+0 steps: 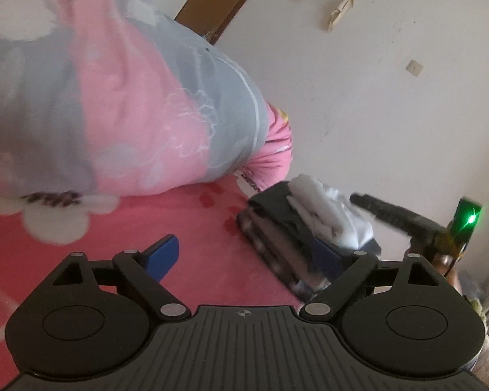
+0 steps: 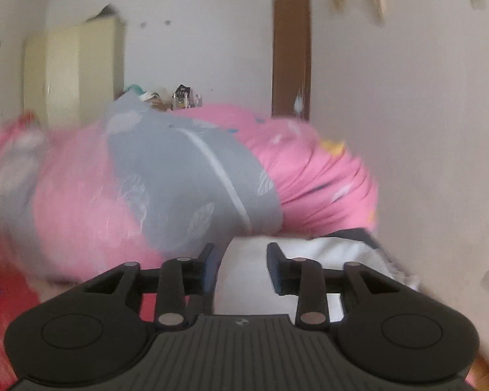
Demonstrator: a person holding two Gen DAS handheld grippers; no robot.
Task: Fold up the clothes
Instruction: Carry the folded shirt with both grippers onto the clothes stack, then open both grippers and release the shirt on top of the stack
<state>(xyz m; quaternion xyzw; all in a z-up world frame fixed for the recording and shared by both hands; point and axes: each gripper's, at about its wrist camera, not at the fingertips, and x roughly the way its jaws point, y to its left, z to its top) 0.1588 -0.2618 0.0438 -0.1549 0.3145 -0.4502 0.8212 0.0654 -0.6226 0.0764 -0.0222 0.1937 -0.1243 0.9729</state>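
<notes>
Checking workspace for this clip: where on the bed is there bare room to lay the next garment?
Free: the pink bedsheet between the rolled quilt and the left gripper. Crowded: the wall side, where the folded clothes stack sits, with the right gripper over its white garment.

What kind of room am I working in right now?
Most likely a bedroom: a bed with a pink flowered sheet, a bulky pink-and-grey quilt heaped on it, and a cream wardrobe by the far wall.
</notes>
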